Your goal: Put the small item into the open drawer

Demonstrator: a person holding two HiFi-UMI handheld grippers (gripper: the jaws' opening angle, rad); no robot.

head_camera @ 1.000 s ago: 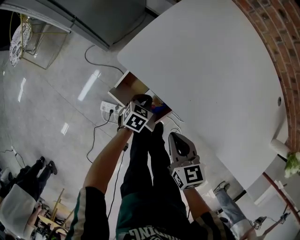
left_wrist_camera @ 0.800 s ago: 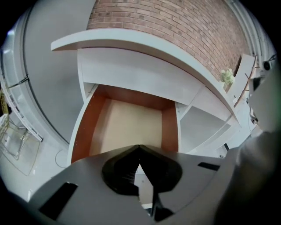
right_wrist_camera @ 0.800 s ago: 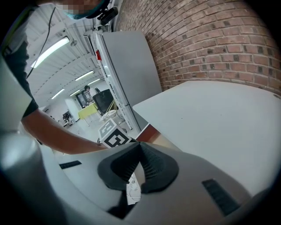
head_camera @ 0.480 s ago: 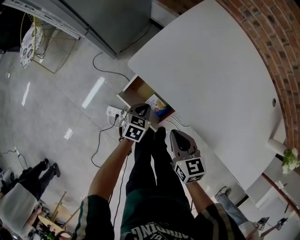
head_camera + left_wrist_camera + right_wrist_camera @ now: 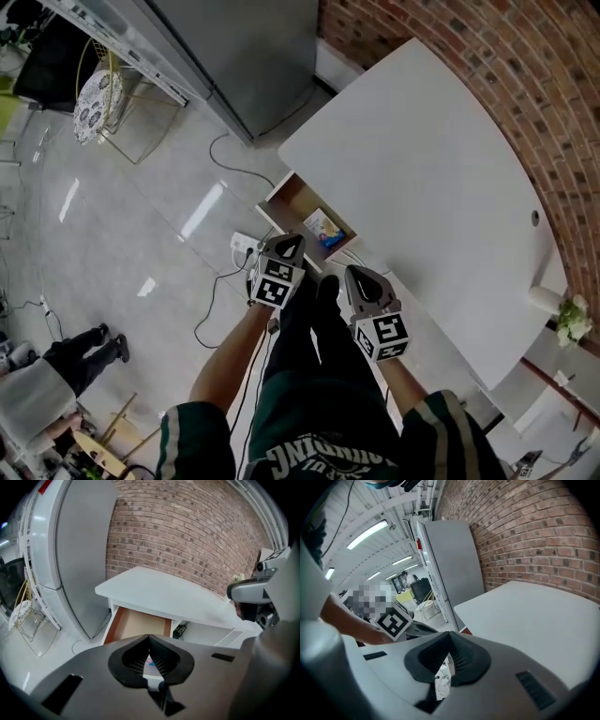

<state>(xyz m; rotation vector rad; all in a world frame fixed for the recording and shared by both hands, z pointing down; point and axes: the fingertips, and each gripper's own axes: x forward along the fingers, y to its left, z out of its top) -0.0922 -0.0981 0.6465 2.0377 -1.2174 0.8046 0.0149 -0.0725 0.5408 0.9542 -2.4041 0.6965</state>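
left gripper (image 5: 287, 244), its 2 jaws pressed together on nothing, hangs just short of the open drawer (image 5: 294, 199) under the white table (image 5: 422, 159). the small item (image 5: 324, 228), a colourful flat piece, lies inside the drawer, just ahead of the tips and slightly to their right, clear of them. right gripper (image 5: 353, 274), beside it and a little further back, is likewise closed tip to tip and empty.

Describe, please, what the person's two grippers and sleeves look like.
The left gripper and right gripper are alike: grey bodies tapering to a pointed nose, black ribbed pads, and a white cube with black square markers. The person wears a dark short-sleeved shirt with pale stripes on the sleeves.
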